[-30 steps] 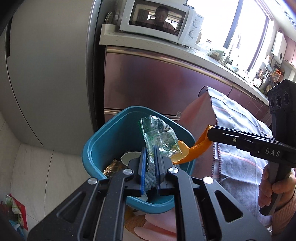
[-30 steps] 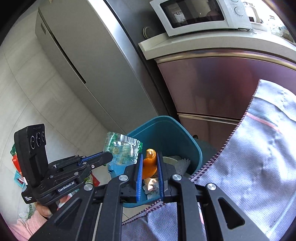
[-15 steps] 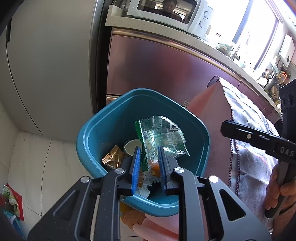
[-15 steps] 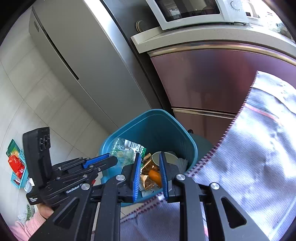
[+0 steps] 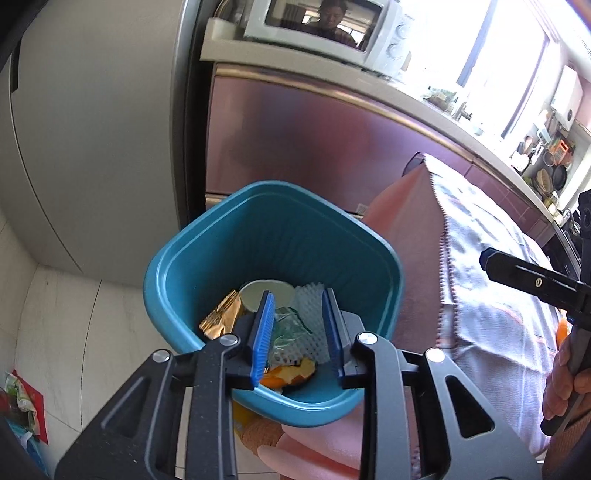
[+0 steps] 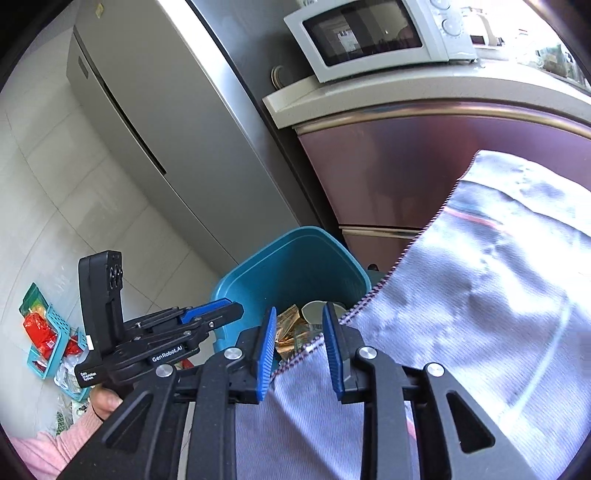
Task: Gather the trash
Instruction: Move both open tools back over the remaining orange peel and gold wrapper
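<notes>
Fingers (image 5: pixel 263 325) of both grippers standing spread and empty, having just been opening; wrapper (image 5: pixel 288 328) and orange peel (image 5: pixel 291 374) lying in teal bin (image 5: pixel 207 236); floor litter (image 6: pixel 44 332) remaining.

A white microwave (image 6: pixel 376 35) is sitting at the left end of the pale countertop (image 6: pixel 424 94), above maroon cabinet fronts (image 5: pixel 295 147). A grey refrigerator (image 6: pixel 177 122) is standing beside them. A striped grey cloth (image 6: pixel 498 280) is hanging over a table's edge.

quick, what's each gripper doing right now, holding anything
left gripper: open, holding nothing, jaws just opening above the teal bin.
right gripper: open, empty too, jaws just opening.
</notes>
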The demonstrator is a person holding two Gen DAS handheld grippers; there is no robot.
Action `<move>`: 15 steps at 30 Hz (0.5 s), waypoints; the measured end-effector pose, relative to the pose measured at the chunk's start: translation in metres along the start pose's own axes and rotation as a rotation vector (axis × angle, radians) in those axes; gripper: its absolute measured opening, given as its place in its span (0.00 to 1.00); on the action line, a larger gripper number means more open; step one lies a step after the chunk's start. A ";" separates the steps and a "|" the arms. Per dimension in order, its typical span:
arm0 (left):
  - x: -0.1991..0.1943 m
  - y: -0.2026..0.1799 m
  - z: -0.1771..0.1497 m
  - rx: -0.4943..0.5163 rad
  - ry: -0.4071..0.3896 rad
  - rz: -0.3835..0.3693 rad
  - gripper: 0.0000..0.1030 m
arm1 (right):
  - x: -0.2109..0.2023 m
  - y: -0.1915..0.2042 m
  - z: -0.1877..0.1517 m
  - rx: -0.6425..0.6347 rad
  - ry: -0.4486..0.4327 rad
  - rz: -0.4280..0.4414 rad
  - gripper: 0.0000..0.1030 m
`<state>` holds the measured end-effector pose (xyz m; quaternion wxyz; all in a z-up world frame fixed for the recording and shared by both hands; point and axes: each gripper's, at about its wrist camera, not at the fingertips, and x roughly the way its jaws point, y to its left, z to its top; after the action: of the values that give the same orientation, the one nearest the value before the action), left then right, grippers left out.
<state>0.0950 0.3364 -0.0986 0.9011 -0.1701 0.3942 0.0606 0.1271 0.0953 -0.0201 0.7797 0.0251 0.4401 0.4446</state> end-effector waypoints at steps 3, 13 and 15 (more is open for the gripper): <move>-0.015 -0.012 0.000 0.030 -0.040 -0.030 0.32 | -0.018 -0.001 -0.005 -0.002 -0.024 0.000 0.27; -0.052 -0.092 -0.006 0.194 -0.123 -0.191 0.50 | -0.107 -0.023 -0.043 0.001 -0.141 -0.087 0.38; -0.054 -0.111 -0.007 0.223 -0.119 -0.238 0.52 | -0.127 -0.034 -0.052 0.023 -0.161 -0.117 0.38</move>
<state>0.0802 0.2318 -0.0346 0.9369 -0.1108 0.3217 -0.0807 0.0855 -0.0348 0.0175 0.8370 0.0438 0.3816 0.3897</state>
